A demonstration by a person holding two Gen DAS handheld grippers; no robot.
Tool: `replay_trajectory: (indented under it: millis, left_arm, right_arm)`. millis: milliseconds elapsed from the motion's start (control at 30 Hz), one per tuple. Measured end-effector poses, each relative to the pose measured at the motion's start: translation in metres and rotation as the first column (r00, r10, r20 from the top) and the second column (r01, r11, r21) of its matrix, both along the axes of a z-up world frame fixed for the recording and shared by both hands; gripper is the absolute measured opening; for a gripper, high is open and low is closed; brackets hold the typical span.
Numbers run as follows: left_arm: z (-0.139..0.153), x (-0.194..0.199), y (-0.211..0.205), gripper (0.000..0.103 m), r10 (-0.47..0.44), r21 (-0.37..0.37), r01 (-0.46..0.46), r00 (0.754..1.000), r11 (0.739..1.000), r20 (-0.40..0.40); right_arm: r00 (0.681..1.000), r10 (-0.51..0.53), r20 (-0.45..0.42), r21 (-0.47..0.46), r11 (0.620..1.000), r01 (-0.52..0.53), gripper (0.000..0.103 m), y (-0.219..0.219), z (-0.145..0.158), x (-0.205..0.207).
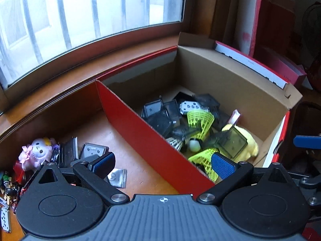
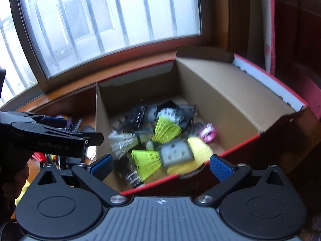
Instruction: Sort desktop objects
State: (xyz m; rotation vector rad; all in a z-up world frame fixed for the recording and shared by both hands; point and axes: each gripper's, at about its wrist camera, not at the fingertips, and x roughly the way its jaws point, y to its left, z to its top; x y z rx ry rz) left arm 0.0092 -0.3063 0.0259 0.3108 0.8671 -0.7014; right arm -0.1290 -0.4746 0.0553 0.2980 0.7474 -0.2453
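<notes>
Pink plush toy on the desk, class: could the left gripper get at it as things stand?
Probably yes. The left gripper has its jaws open and empty, and the pink plush toy lies on the desk outside the red box wall, uncovered from above; small clutter crowds it.

Barred window (image 1: 90, 10) with a reddish-brown wooden frame (image 1: 120, 40) spans the background; pale daylight shows through the frosted panes. A white rolled tube (image 1: 247, 16) stands upright at right, beside red boxes (image 1: 289, 68) (stacked, contents not visible). The wooden sill (image 1: 84, 74) runs beneath the window.
</notes>
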Motion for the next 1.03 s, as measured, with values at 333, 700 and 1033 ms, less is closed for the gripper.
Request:
replay_trajectory:
  millis: [333, 700, 1033]
  left_arm:
    - [-0.002, -0.006, 0.004, 0.103, -0.021, 0.007, 0.021, 1.000, 1.000, 0.004]
    - [-0.002, -0.010, 0.003, 0.103, -0.031, -0.001, 0.031, 0.999, 1.000, 0.009]
    - [-0.004, -0.011, -0.002, 0.103, -0.035, 0.006, 0.035, 0.999, 0.999, 0.005]
  right_arm:
    - [0.999, -0.005, -0.043, 0.025, 1.000, 0.006, 0.102, 0.020, -0.009, -0.004]
    - [0.999, -0.007, -0.044, 0.026, 1.000, 0.008, 0.102, 0.021, -0.010, -0.003]
    - [0.999, 0.001, -0.047, 0.021, 1.000, 0.000, 0.102, 0.019, -0.010, -0.003]
